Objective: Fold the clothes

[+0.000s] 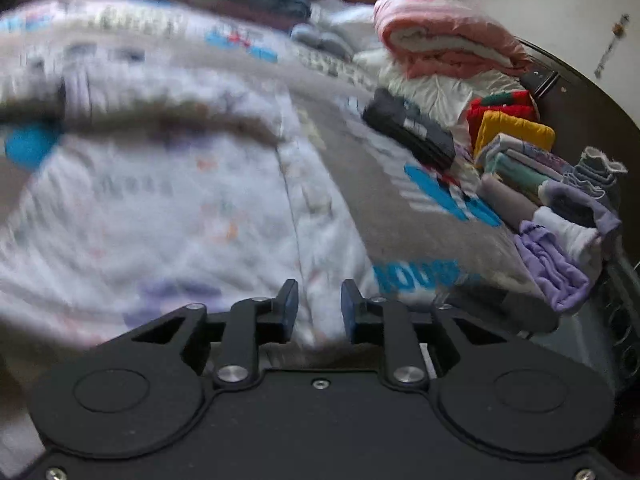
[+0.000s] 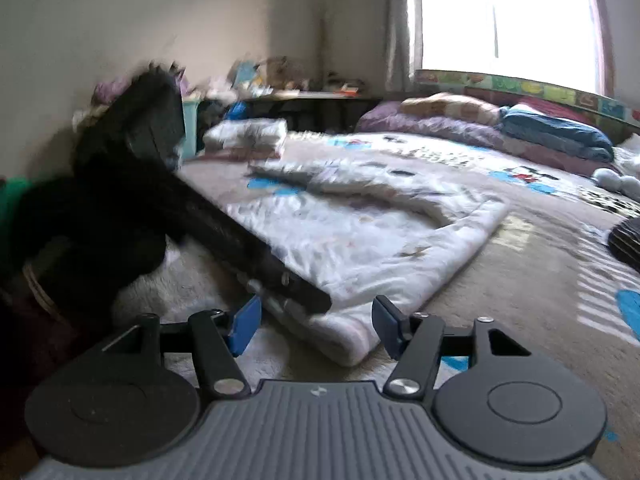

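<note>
A white printed garment (image 1: 168,200) is lying partly folded on the patterned bedspread (image 1: 360,184), and a fold is being worked along its near edge. The left gripper (image 1: 319,308) is being held over that edge with its jaws narrow — cloth sits between the pads, though whether it is pinched cannot be told. The right gripper (image 2: 316,326) is hovering wide and empty just beside the folded corner. Next — judging from this — the edge needs gripping firmly and carrying across.
</note>
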The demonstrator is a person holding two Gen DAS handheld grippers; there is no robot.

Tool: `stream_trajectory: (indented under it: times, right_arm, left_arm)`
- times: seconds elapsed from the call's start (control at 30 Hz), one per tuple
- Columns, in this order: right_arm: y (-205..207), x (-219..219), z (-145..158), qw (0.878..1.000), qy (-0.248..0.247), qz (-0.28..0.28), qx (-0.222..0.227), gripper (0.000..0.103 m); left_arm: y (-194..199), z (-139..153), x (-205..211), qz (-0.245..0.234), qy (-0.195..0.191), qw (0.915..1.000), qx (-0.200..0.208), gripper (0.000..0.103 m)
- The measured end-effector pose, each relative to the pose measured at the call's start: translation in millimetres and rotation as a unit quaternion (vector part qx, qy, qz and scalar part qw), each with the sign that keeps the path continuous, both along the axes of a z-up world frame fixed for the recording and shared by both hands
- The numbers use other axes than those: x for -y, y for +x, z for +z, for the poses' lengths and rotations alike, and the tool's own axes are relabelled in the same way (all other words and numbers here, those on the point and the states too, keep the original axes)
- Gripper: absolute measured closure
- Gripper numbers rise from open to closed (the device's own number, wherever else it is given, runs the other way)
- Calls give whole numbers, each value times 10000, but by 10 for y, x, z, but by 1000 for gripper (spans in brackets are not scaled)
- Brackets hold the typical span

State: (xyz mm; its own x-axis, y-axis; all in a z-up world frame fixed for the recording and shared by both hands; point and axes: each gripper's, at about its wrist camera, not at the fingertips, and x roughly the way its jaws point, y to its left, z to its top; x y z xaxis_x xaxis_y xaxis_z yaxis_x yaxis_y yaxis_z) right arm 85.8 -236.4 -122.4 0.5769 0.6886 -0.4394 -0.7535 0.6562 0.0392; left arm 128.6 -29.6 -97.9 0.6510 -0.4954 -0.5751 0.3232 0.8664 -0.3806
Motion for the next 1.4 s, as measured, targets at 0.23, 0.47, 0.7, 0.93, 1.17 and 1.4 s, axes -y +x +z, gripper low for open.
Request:
stream_trajectory:
  times: [0.23,0.47,0.7,0.93,1.17,1.4]
  right_arm:
    - [-8,-206,-146,9989,-438,108,-143,24]
    - [-83,-296,-203,9978,-648,118,-81,20]
    - [-178,-177,-2,9996,-274,67,-41,23]
    - [-153,-247,24,9997,-189,47,146,24]
    - [-66,-438,-215,9969,-696,330,-178,7]
    - [-129,-150,63,9994,63,334,-6,21]
  left_arm:
    - [458,-249,397,-503,450,9977,-6,86]
    - [522,-293,143,-473,-201,9981,-340,88]
    - [444,-92,-460,153,-835,9961,-240,86]
    - [488,-34,-692,584,-1397,9882,-224,80]
    - [620,-41,-1002,1358,-1554,9784,-121,70]
    - [843,-65,-1577,2322,-2042,9509,-141,58]
